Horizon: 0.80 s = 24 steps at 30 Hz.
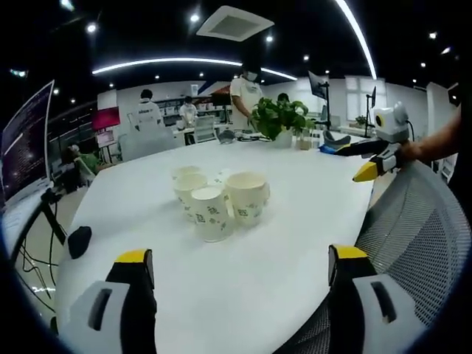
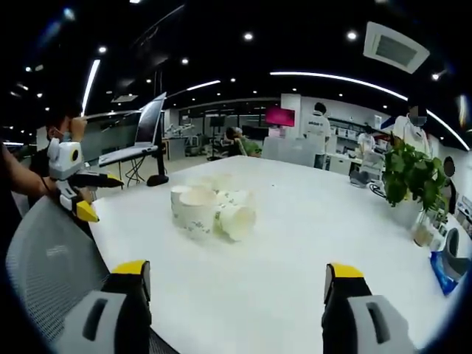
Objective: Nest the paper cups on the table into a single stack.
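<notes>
Several white printed paper cups [image 1: 216, 200] stand close together in the middle of the white table [image 1: 295, 243]. In the right gripper view the same cluster [image 2: 210, 210] lies ahead, and its nearest cup [image 2: 237, 220] seems tipped toward me. My left gripper [image 1: 240, 258] is open and empty, short of the cups. My right gripper [image 2: 232, 269] is also open with nothing between its jaws. Each gripper shows in the other's view, held over the table's edge: the right gripper [image 1: 355, 164] at the right, the left gripper [image 2: 99, 196] at the left.
A grey mesh chair back [image 1: 420, 236] [image 2: 48, 254] is pushed against the near table edge. A potted plant [image 1: 279, 118] [image 2: 409, 173] stands at the far end. A black object [image 1: 79, 240] lies beyond the left edge. People stand in the background.
</notes>
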{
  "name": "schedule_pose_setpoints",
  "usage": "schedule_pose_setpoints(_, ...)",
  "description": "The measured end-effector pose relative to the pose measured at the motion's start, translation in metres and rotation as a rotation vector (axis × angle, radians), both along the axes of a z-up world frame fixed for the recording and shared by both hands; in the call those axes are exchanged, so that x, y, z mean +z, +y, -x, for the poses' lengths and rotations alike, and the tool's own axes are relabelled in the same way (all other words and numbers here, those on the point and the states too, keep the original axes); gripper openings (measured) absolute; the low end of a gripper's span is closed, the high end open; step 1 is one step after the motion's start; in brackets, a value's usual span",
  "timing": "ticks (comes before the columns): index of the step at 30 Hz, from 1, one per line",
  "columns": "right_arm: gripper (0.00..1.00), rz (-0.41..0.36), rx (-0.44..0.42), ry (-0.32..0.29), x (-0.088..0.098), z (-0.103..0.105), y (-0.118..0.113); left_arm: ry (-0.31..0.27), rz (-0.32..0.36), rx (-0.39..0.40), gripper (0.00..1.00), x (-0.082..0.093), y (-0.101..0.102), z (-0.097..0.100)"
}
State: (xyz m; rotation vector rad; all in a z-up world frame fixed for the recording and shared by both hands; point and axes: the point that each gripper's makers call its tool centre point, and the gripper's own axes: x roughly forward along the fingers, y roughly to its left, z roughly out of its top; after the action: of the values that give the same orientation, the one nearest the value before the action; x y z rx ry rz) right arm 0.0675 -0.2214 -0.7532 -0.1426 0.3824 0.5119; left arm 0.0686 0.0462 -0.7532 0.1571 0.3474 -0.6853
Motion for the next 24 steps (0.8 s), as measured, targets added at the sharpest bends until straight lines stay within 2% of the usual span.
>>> schedule_pose_setpoints(24,0.99,0.005,-0.004,-0.016,0.0025,-0.0008,-0.0002,-0.004,0.01,0.012,0.98,0.002,0.0016,-0.0013)
